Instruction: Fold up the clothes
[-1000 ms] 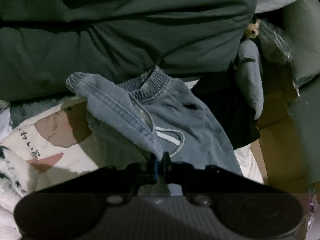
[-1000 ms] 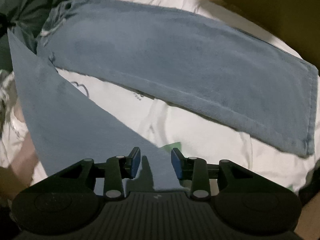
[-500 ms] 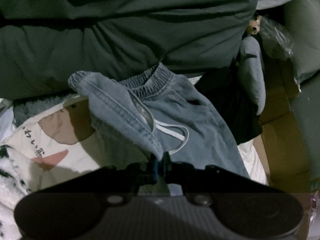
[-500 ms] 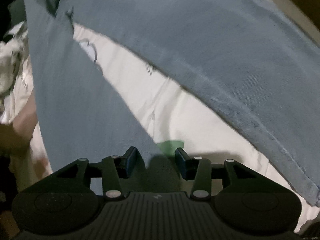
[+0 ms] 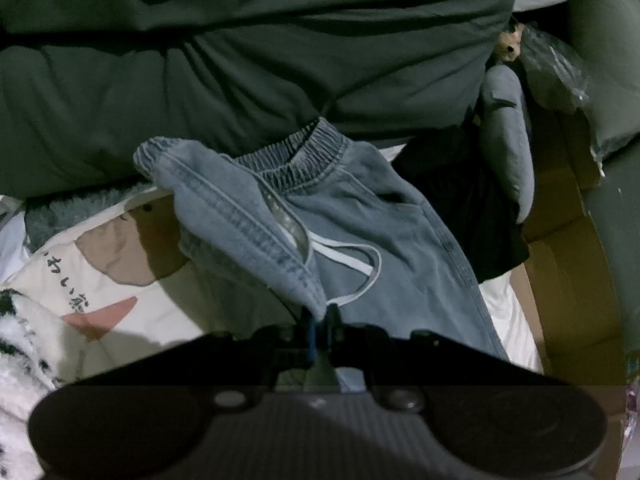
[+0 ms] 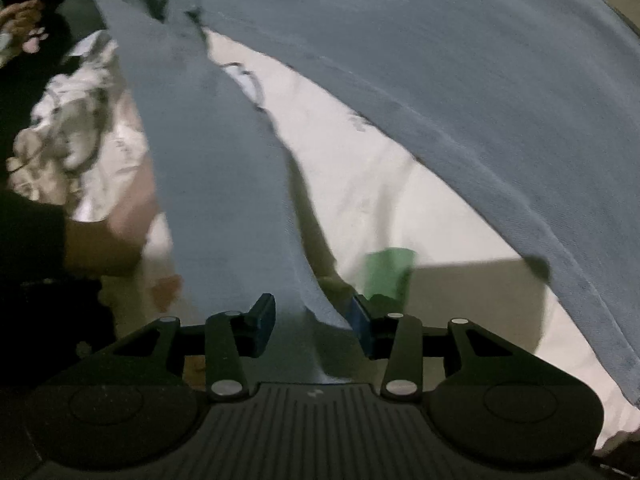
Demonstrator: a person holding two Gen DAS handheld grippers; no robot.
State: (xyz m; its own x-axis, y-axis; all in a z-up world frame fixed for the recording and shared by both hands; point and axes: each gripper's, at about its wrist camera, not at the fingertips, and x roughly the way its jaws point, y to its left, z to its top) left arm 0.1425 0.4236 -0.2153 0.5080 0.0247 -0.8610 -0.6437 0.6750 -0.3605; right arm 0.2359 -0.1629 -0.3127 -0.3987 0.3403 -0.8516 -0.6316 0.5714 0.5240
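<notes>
Left wrist view: left gripper [image 5: 320, 320] is pinching a fold of the jeans [image 5: 360, 216] near the waistband [image 5: 292, 152], jaws closed tight, the garment lying across the bed sheet [image 5: 172, 300]. Right wrist view: right gripper [image 6: 312, 320] is standing about half open, having just widened; one trouser leg [image 6: 224, 184] is passing between the pads, unpressed. Risk, as judged: leg is slipping free before the fold, leaving legs splayed and misaligned.
</notes>
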